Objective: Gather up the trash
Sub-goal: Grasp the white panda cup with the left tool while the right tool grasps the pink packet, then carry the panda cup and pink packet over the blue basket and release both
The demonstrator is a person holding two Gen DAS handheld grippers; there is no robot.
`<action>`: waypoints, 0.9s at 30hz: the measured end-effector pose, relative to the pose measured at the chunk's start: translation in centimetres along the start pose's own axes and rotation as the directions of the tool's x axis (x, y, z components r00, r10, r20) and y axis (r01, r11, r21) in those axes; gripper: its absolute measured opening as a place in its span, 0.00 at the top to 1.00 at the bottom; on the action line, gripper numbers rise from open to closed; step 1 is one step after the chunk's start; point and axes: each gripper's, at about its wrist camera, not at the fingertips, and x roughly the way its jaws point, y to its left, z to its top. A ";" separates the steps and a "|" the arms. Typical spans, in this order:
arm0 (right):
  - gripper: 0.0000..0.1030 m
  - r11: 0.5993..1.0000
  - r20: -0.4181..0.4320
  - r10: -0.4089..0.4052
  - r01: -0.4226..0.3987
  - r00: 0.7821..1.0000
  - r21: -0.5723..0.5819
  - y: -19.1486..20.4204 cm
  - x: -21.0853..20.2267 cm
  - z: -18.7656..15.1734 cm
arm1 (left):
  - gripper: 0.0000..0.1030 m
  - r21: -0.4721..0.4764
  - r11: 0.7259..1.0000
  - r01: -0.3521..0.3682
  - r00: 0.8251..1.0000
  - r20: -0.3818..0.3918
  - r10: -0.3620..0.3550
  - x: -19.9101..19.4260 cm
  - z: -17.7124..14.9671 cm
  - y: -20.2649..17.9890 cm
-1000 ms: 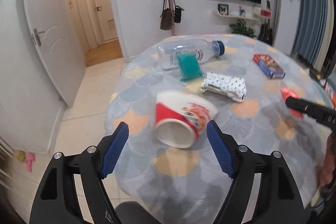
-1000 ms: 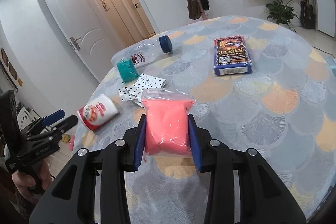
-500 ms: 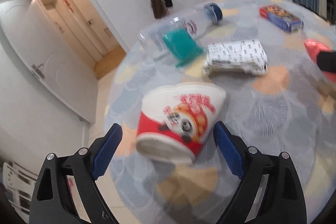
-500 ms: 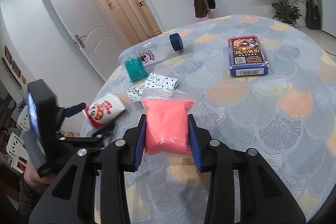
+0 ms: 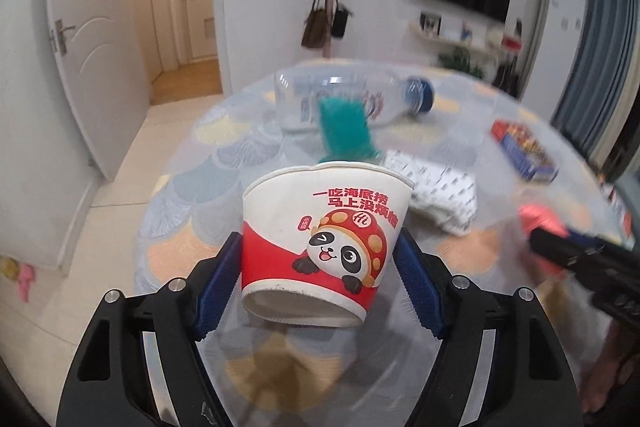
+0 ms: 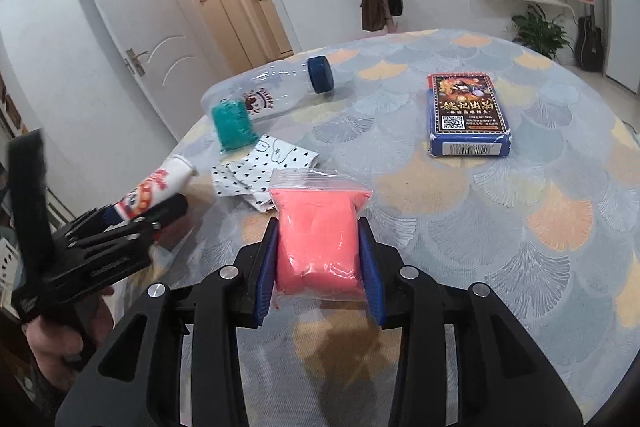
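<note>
Left tongs (image 5: 320,279) clamp paper cup (image 5: 324,239) at table edge (image 5: 168,195); right tongs (image 6: 318,267) pinch pink bag (image 6: 318,239) mid-table

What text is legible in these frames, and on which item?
"一吃海底捞 马上没烦恼": paper cup, red print above the panda, held in the left gripper.
"姚记出品": blue card box, gold title; the smaller lines, QR code and barcode digits are too small to read.
Clear bottle: red label blurred, unreadable.
Pink zip bag in the right gripper: no text.
</note>
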 end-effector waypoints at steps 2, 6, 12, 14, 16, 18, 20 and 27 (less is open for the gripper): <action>0.66 1.000 -0.006 -0.012 0.012 1.000 0.004 0.0 0.2 0.0 | 0.29 -0.036 0.999 0.028 0.999 0.022 -0.028 -0.2 -0.3 0.0; 0.66 0.999 -0.021 -0.042 0.042 0.999 -0.009 0.2 0.6 0.0 | 0.29 -0.059 0.997 0.053 0.998 0.035 -0.051 0.1 0.0 0.1; 0.66 0.998 -0.032 -0.062 0.062 0.998 0.002 0.2 1.0 0.2 | 0.29 -0.065 0.995 0.075 0.997 0.038 -0.073 -0.5 0.0 0.0; 0.66 0.998 -0.027 -0.070 0.070 0.997 -0.005 0.3 1.0 0.1 | 0.29 -0.059 0.995 0.080 0.996 0.049 -0.077 -1.0 0.0 -0.4; 0.67 0.997 -0.021 -0.079 0.079 0.997 -0.016 0.5 0.8 0.1 | 0.29 -0.059 0.994 0.088 0.995 0.056 -0.084 -1.4 0.0 -0.7; 0.67 0.995 -0.017 -0.098 0.097 0.995 -0.031 0.7 0.7 0.2 | 0.29 -0.056 0.994 0.097 0.994 0.061 -0.094 -1.6 0.0 -1.1; 0.67 0.992 -0.011 -0.118 0.118 0.993 -0.040 0.7 0.5 0.3 | 0.29 -0.049 0.994 0.098 0.993 0.069 -0.094 -1.6 0.0 -1.6; 0.67 0.971 0.026 -0.238 0.238 0.971 -0.029 0.2 0.5 0.9 | 0.29 -0.030 0.988 0.151 0.986 0.078 -0.149 -1.0 -0.2 -2.1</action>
